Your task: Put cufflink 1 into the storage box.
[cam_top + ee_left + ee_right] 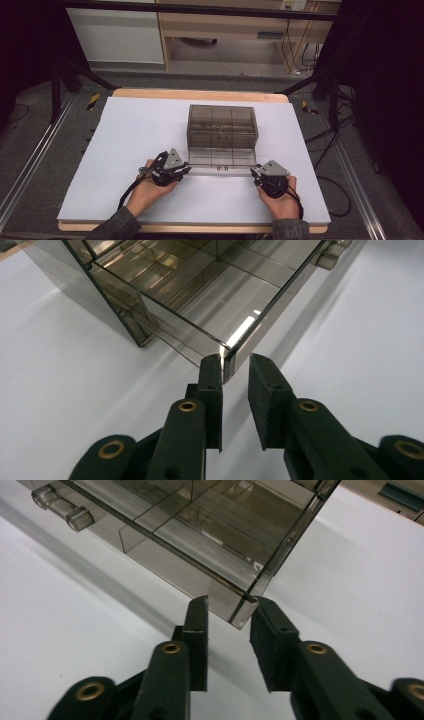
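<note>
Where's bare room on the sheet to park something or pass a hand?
Free: the white sheet left of the smoky plastic box, the strip to the box's right, and the near edge between the two forearms. Crowded: the box's pulled-out front drawer, with the left tongs and right tongs at its corners.

The smoked plastic box [222, 131] blocks the table's [125, 130] middle; bare room lies on both sides.
</note>
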A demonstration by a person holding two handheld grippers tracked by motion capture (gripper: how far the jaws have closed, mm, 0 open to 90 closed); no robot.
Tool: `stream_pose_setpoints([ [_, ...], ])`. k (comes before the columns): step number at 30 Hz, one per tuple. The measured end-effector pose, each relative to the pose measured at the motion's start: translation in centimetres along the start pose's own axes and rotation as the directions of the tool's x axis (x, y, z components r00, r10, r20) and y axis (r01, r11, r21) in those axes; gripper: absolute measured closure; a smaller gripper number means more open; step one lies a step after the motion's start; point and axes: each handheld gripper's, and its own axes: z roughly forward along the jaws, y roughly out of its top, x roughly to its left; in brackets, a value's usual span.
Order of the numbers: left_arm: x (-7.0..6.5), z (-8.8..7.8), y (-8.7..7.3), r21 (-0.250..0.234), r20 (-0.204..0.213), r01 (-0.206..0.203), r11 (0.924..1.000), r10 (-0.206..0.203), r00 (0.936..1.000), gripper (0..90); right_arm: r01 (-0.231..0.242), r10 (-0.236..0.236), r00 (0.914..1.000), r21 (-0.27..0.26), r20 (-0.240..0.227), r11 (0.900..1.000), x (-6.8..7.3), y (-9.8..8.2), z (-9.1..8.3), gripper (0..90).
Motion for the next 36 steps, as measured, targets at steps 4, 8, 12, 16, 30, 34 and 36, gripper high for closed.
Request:
stream_pose_setpoints([
  [4,-0.1,-0.6,0.0,-0.009,-0.006,-0.007,0.9999,0.007,1.0,68.8,-0.015,0.015,0.9999,-0.024,0.008,1.0,-0.2,0.1,-0.2,59.2],
  [8,0.3,-2.0,0.2,0.011,-0.02,-0.06,0.9981,0.061,0.998,62.3,-0.032,0.033,0.999,-0.047,0.029,0.998,-0.2,0.0,-0.9,44.6],
  [12,0.8,-3.2,0.7,0.065,-0.018,-0.141,0.9879,0.142,0.9897,44.9,-0.078,0.082,0.9949,-0.069,0.058,0.995,-0.1,-0.6,-1.6,33.3],
  [16,1.3,-4.5,1.3,0.107,0.027,-0.208,0.9722,0.207,0.978,27.2,-0.108,0.115,0.9892,-0.071,0.091,0.992,-0.1,-1.1,-2.2,22.4],
  [30,2.8,-7.6,1.6,0.183,0.058,-0.256,0.9493,0.249,0.9667,13.0,-0.199,0.21,0.967,-0.091,0.144,0.976,-0.9,-2.4,-3.2,14.5],
  [34,3.2,-7.8,0.9,0.212,0.073,-0.257,0.9429,0.247,0.9663,13.3,-0.207,0.216,0.9647,-0.073,0.151,0.976,-1.3,-2.7,-2.9,14.5],
  [36,3.5,-7.7,0.2,0.24,0.097,-0.268,0.9332,0.251,0.963,11.9,-0.206,0.215,0.9647,-0.072,0.152,0.976,-1.4,-2.7,-2.9,15.4],
])
